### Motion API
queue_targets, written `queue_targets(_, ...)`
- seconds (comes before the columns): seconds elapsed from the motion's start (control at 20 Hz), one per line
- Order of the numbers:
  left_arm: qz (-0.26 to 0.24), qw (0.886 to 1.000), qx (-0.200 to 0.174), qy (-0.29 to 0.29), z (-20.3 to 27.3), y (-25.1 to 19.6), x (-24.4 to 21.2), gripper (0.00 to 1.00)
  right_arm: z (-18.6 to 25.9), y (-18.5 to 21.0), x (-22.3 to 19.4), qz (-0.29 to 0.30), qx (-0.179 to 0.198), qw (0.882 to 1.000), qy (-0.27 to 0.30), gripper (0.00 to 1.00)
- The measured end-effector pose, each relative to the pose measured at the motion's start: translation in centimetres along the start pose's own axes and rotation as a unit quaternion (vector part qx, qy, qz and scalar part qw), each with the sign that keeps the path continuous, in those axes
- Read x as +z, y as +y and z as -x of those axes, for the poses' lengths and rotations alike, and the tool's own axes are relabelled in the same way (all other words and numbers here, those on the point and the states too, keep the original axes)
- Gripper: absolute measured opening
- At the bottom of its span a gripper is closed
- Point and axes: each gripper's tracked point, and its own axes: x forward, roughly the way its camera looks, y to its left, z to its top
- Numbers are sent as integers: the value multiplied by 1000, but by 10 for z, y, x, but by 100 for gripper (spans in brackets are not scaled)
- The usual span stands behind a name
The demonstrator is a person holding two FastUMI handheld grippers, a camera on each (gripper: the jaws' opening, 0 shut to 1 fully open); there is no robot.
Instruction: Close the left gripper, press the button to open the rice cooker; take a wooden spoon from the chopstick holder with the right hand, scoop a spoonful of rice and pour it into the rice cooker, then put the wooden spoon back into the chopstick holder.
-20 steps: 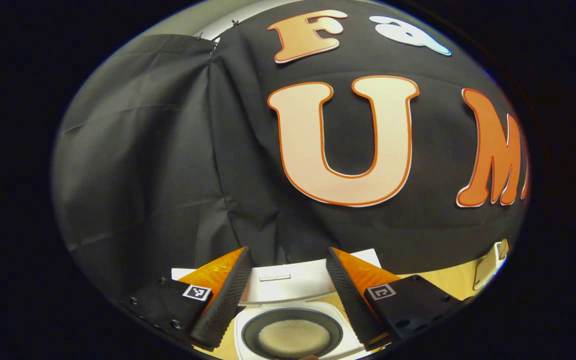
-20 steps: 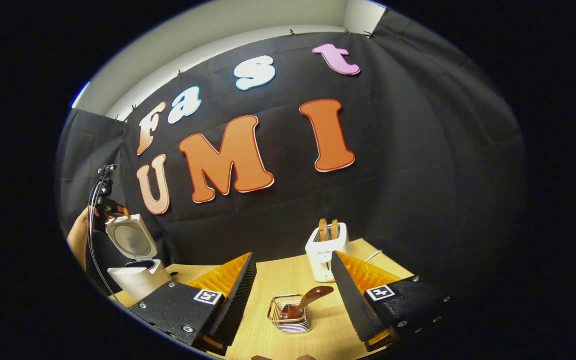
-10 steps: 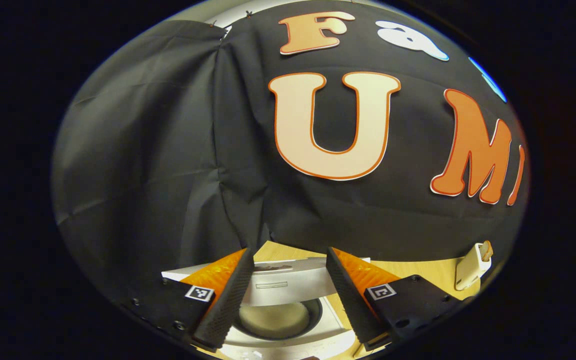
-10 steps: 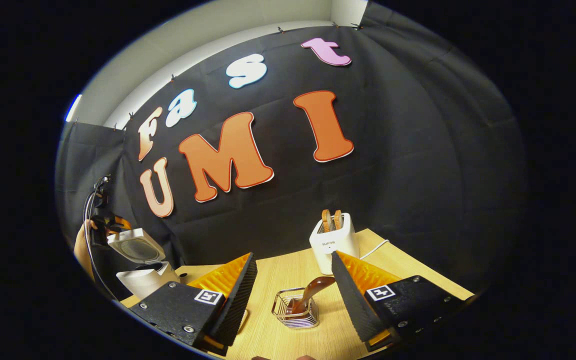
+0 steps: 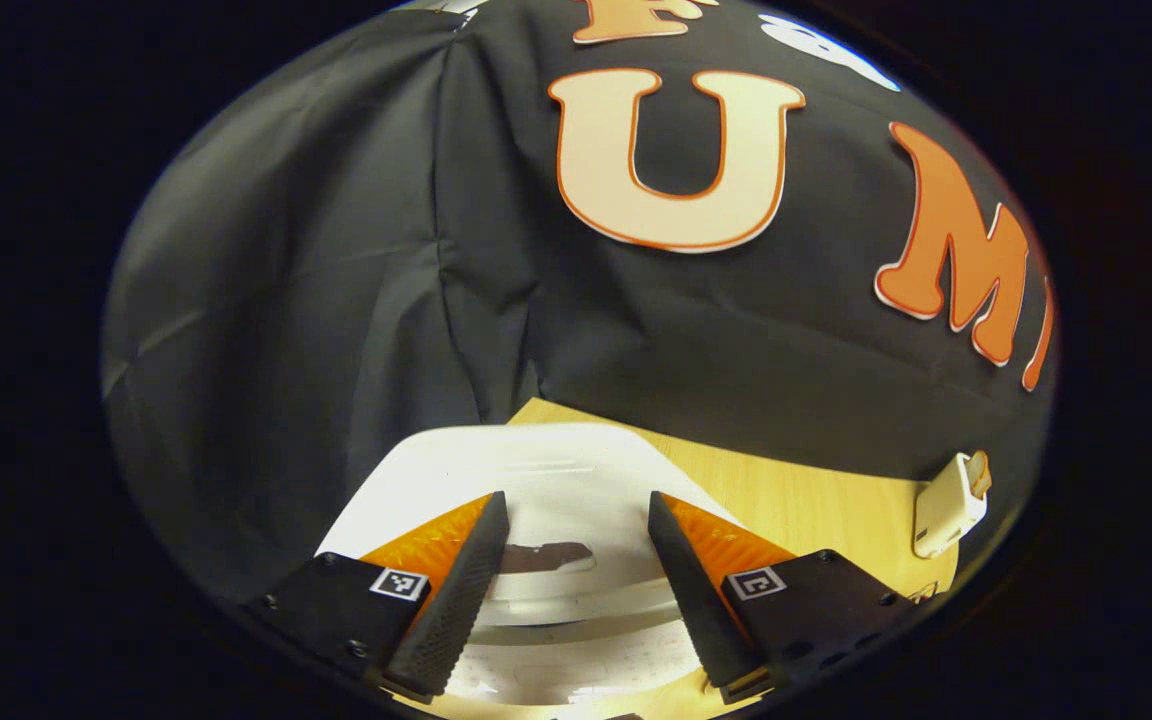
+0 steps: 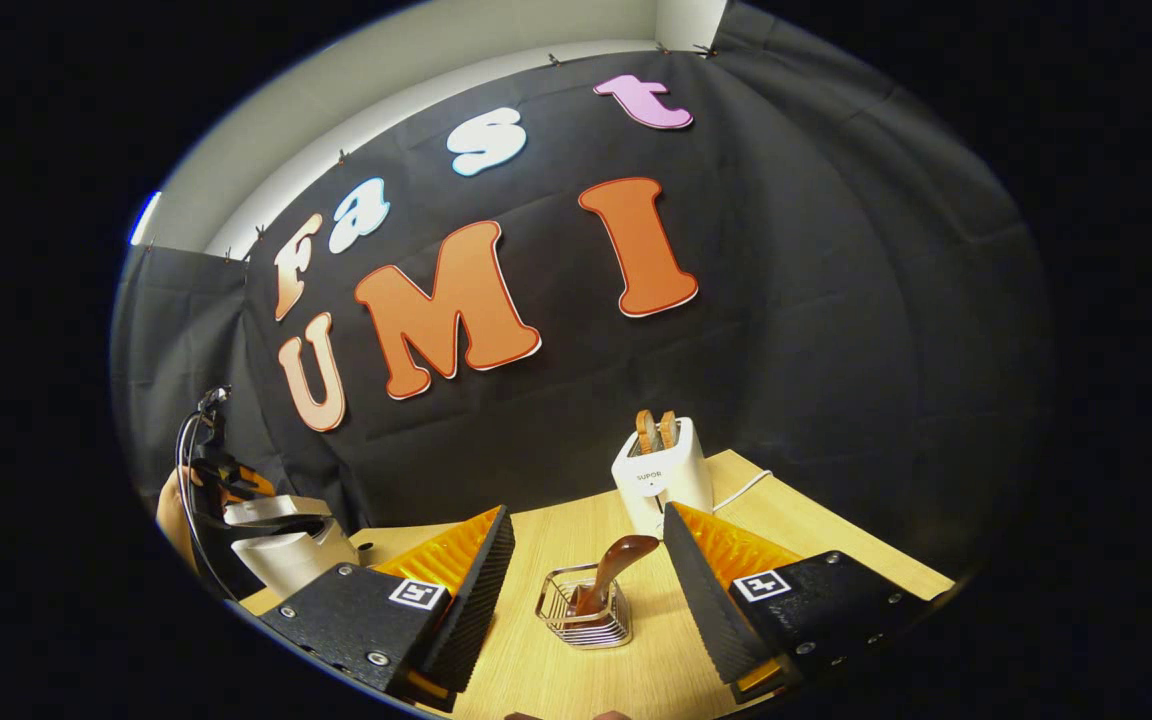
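My right hand-held gripper (image 6: 581, 585) hung released over the desk (image 6: 656, 655), the wooden spoon (image 6: 614, 567) standing in the chopstick holder (image 6: 584, 620) between its fingers, a toaster (image 6: 663, 473) beyond. My left hand-held gripper (image 5: 571, 560), also released, hovered above the rice cooker (image 5: 556, 480) and its lowered lid.

white toaster (image 6: 663, 476) holding two bread slices (image 6: 656, 431), white cord (image 6: 741, 491), wooden table (image 6: 816, 540)

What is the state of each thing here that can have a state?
rice cooker: lid lowered almost shut over the body.
wooden spoon: standing tilted in the chopstick holder.
chopstick holder: upright on the table.
toaster: bread slices standing up out of its slots.
left gripper: open, above the cooker's lid.
right gripper: open, holding nothing.
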Motion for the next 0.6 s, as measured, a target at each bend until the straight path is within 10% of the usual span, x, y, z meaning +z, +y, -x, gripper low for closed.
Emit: queue_targets(0.6, -51, 997, 24, -46, 9, 9, -2, 92, 9, -7, -11, 33, -4, 999, 3, 89)
